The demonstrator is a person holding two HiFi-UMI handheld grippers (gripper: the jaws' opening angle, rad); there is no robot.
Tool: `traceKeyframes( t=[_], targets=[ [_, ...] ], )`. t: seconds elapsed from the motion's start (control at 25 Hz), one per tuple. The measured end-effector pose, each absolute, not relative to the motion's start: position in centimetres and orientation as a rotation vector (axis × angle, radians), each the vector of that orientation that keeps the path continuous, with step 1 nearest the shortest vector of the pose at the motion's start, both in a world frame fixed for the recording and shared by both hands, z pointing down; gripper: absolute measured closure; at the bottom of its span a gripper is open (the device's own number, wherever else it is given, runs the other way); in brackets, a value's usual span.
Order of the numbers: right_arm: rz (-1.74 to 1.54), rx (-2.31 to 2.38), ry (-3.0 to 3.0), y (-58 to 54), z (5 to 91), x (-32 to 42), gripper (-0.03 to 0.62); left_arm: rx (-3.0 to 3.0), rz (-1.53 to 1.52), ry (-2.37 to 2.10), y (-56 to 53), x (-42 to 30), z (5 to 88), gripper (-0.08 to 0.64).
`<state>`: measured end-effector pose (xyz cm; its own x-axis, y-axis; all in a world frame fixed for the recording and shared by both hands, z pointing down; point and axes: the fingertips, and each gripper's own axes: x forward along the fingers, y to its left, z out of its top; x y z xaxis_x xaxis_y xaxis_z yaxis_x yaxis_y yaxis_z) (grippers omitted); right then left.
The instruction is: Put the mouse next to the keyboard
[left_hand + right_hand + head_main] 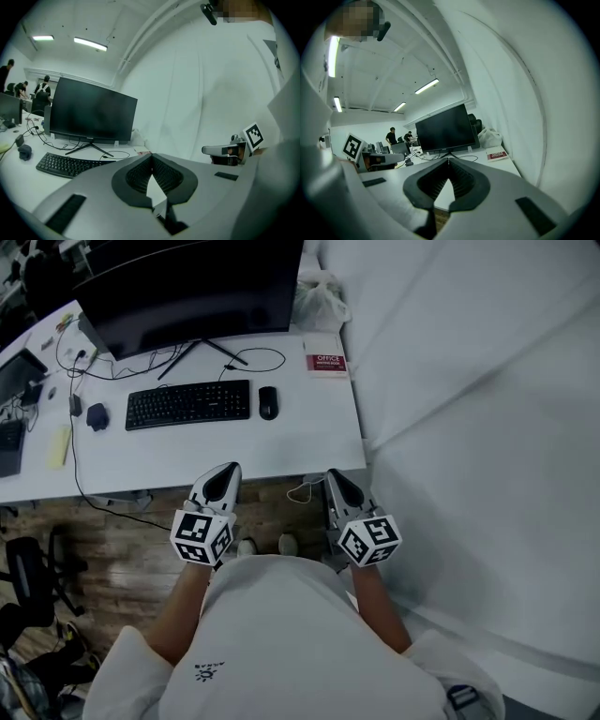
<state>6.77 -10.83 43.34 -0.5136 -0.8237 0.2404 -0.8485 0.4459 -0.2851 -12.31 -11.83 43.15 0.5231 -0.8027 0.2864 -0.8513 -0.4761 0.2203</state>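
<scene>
The black mouse (268, 401) lies on the white desk (309, 439) just beside the keyboard's (187, 404) right end. I'd guess it is light, hard and slick-shelled, so best pinched across its flanks near the middle. The left gripper (226, 472) and right gripper (336, 476) hover side by side short of the desk edge, tipped slightly down — each claw pressed together, empty.

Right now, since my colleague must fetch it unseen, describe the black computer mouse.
Find the large black monitor on the white desk; the flat black keyboard lies before it. The small oval black mouse sits just off the keyboard's right end, on the side of the red booklet, unlike the dark rounded lump off the left end.
</scene>
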Motion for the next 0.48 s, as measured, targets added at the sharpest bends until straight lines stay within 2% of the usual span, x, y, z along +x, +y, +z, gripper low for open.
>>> traceKeyframes(
  t=[0.48],
  targets=[
    [0.517,1.503,-2.595,-9.3,42.7,4.5,0.575,2.438,0.205,-1.396,-10.2,-14.7,43.4,0.548]
  ],
)
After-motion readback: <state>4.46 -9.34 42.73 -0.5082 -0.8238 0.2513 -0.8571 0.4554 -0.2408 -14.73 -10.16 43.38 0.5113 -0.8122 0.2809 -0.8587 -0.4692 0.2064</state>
